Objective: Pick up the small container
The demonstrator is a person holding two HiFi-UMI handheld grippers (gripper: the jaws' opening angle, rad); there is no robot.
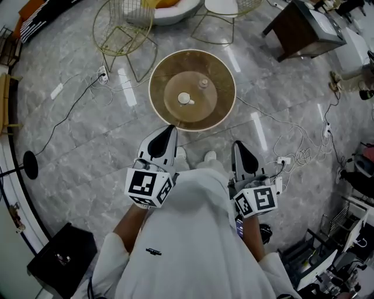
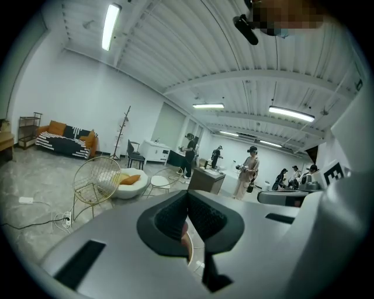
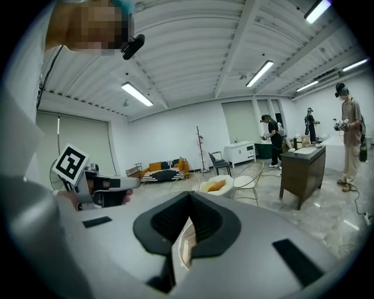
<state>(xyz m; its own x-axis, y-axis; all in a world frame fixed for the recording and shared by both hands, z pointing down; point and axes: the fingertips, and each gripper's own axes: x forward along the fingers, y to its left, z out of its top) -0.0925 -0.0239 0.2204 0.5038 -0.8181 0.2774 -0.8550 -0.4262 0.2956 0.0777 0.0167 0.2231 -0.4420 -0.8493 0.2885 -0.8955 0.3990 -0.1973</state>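
Observation:
In the head view a round wooden table (image 1: 169,114) stands on the grey floor ahead of me. On it sit a small pale container (image 1: 203,83) and, nearer the middle, a small white cup-like piece (image 1: 184,98). My left gripper (image 1: 169,131) is held at waist height, its tips just short of the table's near rim, with the jaws shut on nothing. My right gripper (image 1: 238,146) hangs further back on the right, also shut and empty. In both gripper views the jaws point out level over the room: left gripper (image 2: 187,197), right gripper (image 3: 189,198).
A gold wire chair (image 1: 123,26) and a white round stool (image 1: 221,7) stand beyond the table. A dark wooden desk (image 1: 304,26) is at the far right. Cables and a power strip (image 1: 103,74) lie on the floor. A black box (image 1: 61,260) sits at lower left. Several people (image 2: 247,169) stand far off.

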